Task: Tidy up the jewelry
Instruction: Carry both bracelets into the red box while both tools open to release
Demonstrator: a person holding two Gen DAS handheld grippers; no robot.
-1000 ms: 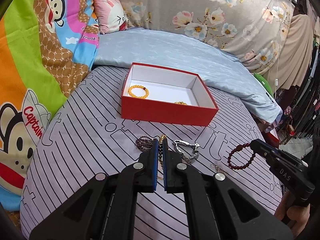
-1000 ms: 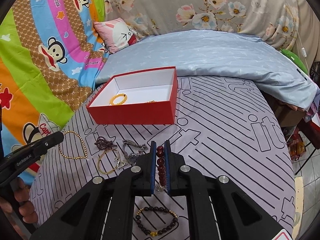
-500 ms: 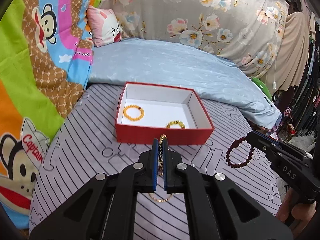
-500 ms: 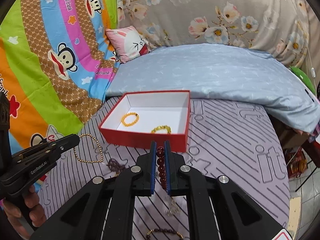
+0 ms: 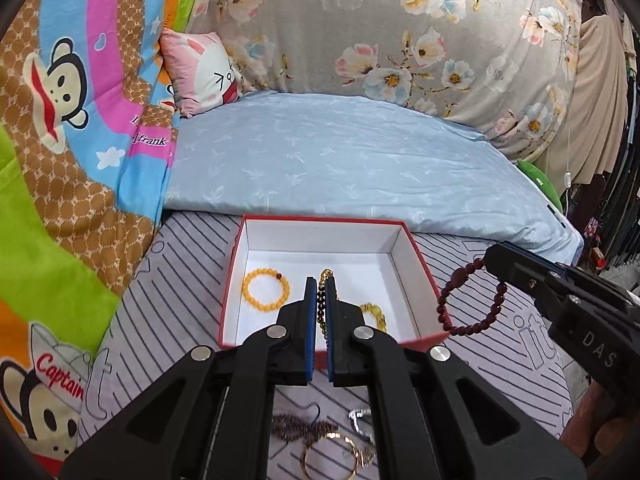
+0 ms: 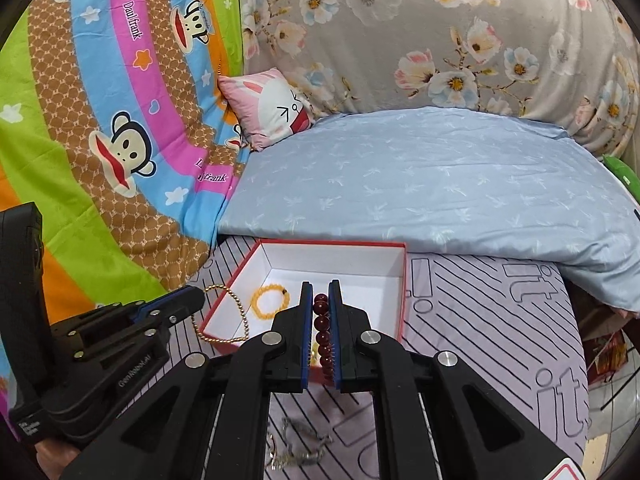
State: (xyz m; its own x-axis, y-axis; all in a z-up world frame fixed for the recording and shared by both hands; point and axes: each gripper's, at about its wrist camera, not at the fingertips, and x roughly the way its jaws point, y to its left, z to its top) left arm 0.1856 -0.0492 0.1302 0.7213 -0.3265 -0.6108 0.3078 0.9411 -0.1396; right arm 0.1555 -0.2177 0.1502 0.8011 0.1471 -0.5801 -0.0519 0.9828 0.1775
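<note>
left wrist view has the left gripper (image 5: 319, 284) squeezed nearly closed on a thin gold bead chain (image 5: 327, 276), which hangs between the blue pads right over the open red box (image 5: 234, 276). the box sits on the striped grey bed sheet (image 5: 176, 312), and inside on the white floor there's an orange bead bracelet (image 5: 265, 290) at the left and a yellow bracelet (image 5: 374, 314) partly hidden behind the gripper.

same view catches the right gripper (image 5: 490, 260) coming in from the right, pinched on a dark red bead bracelet (image 5: 472, 300) that dangles as a loop beside the box's right wall. near the bottom edge some loose pieces lie on the sheet: a gold ring-shaped bangle (image 5: 330, 456) and a dark beaded bit, both half hidden.

right wrist view shows those red beads (image 6: 321, 326) stacked in a line between the narrow jaws, plus the gold chain as a full loop (image 6: 220, 316) hanging off the left gripper (image 6: 192, 296) at the box's left corner. only the orange bracelet (image 6: 270, 300) shows inside the box (image 6: 402, 296) here. there's also a silvery chain piece (image 6: 300, 446) on the sheet down low.
</note>
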